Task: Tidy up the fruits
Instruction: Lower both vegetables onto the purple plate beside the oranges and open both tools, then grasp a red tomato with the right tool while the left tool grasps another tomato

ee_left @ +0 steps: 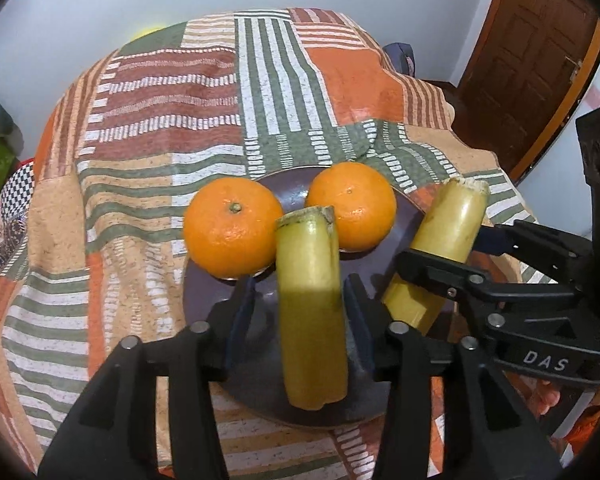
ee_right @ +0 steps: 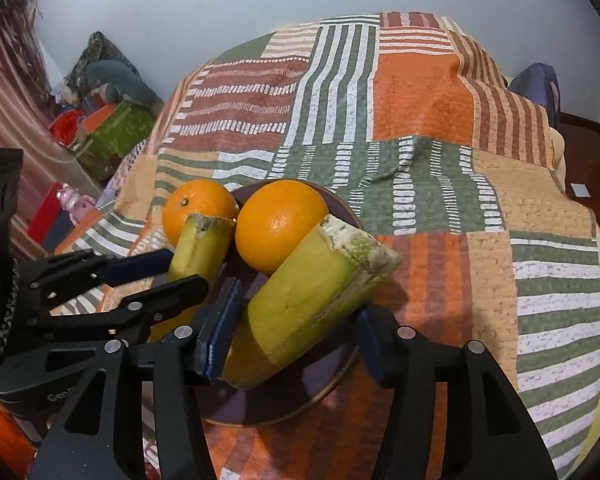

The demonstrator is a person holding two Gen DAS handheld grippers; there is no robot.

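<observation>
Two oranges (ee_left: 232,232) (ee_left: 352,204) sit at the far side of a dark plate (ee_left: 256,396) on the patterned cloth. A yellow-green banana (ee_left: 312,336) lies on the plate between the fingers of my left gripper (ee_left: 300,292), with a gap showing at each pad, so the gripper is open. To its right a second banana (ee_right: 300,280) rests tilted on the plate's right part, between the blue pads of my right gripper (ee_right: 298,304), which also stands open around it. Each gripper also shows in the other's view: the right gripper (ee_left: 442,246) and the left gripper (ee_right: 186,268).
A striped patchwork cloth (ee_right: 420,92) covers the whole surface and falls off at its edges. A wooden door (ee_left: 532,60) stands at the right. Boxes and bags (ee_right: 112,136) are piled at the left, by the wall. Part of a person's hand (ee_left: 548,396) shows behind the right gripper.
</observation>
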